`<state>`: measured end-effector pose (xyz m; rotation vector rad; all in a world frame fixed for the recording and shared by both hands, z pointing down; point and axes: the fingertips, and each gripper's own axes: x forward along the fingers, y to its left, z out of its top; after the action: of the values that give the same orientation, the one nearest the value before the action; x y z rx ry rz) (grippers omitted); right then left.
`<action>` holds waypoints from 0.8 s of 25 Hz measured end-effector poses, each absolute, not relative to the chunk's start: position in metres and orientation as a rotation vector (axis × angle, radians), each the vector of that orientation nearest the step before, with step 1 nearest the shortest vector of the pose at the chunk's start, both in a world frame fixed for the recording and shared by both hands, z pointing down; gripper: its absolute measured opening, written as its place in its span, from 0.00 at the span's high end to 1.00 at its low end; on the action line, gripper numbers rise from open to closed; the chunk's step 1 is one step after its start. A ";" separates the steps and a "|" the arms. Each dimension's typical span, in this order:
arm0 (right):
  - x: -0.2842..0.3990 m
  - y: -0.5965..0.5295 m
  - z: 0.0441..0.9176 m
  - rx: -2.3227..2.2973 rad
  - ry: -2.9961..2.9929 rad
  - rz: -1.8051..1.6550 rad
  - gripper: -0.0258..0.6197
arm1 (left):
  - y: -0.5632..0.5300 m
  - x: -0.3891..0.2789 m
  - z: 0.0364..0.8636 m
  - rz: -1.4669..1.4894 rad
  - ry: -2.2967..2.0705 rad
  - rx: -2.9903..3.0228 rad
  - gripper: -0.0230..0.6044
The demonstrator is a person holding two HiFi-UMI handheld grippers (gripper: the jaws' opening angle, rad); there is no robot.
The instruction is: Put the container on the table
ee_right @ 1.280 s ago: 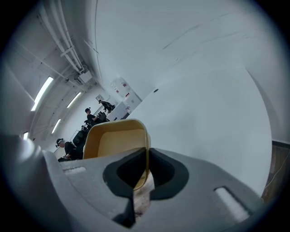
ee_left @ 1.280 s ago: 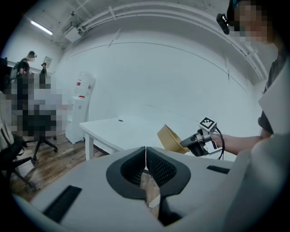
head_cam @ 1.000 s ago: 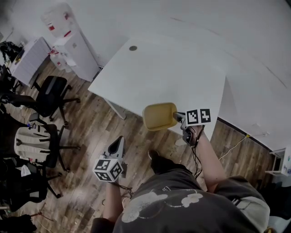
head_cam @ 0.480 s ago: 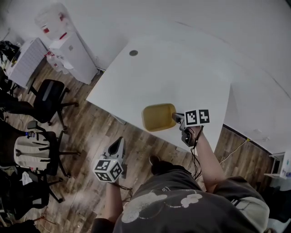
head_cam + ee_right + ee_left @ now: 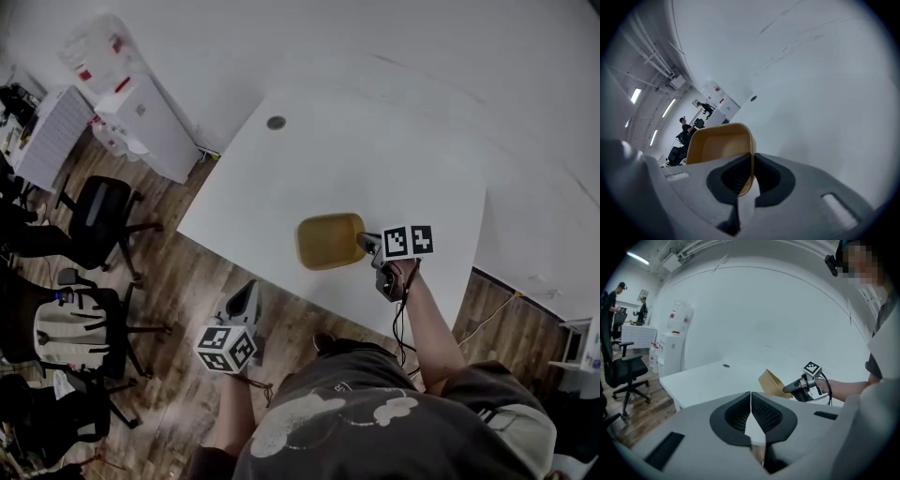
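Note:
A yellow open container (image 5: 329, 241) hangs in the air over the near part of the white table (image 5: 375, 159). My right gripper (image 5: 366, 244) is shut on its near rim, seen up close in the right gripper view where the jaws pinch the container (image 5: 719, 150) wall. In the left gripper view the same container (image 5: 771, 384) shows tilted, held by the right gripper (image 5: 790, 388). My left gripper (image 5: 246, 298) is lower left, over the wooden floor just off the table's near edge, its jaws shut on nothing (image 5: 750, 408).
A round grommet (image 5: 276, 123) sits in the table's far left corner. A white cabinet (image 5: 145, 122) with a water dispenser stands left of the table. Black office chairs (image 5: 98, 211) stand on the wooden floor at the left. People are at a far desk (image 5: 628, 329).
The table has slid nearer in the head view; the container, earlier at the table's near edge, now hangs over the tabletop. Both grippers advanced toward the table.

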<state>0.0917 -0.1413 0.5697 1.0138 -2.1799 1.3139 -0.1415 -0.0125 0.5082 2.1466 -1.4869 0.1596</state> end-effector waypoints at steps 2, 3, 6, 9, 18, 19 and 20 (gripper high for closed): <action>0.091 -0.155 0.570 1.018 -2.185 1.317 0.94 | -0.028 -0.140 0.507 0.161 -1.485 2.157 0.95; 0.092 -0.160 0.571 1.020 -2.186 1.319 0.94 | -0.033 -0.139 0.506 0.163 -1.483 2.162 0.95; 0.095 -0.168 0.573 1.026 -2.184 1.330 0.94 | -0.045 -0.135 0.504 0.178 -1.474 2.178 0.95; 0.099 -0.174 0.575 1.043 -2.174 1.349 0.94 | -0.056 -0.134 0.504 0.182 -1.450 2.185 0.95; 0.113 -0.195 0.574 1.144 -2.156 1.406 0.94 | -0.099 -0.128 0.504 0.229 -1.354 2.258 0.95; 0.114 -0.198 0.574 1.162 -2.155 1.411 0.94 | -0.105 -0.129 0.505 0.238 -1.338 2.271 0.95; 0.115 -0.201 0.574 1.182 -2.152 1.415 0.94 | -0.111 -0.130 0.505 0.245 -1.320 2.284 0.95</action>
<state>0.1151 -0.2010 0.5743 1.1818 -2.1524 1.4145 -0.1296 -0.1111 0.5053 2.2842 -1.3198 0.2452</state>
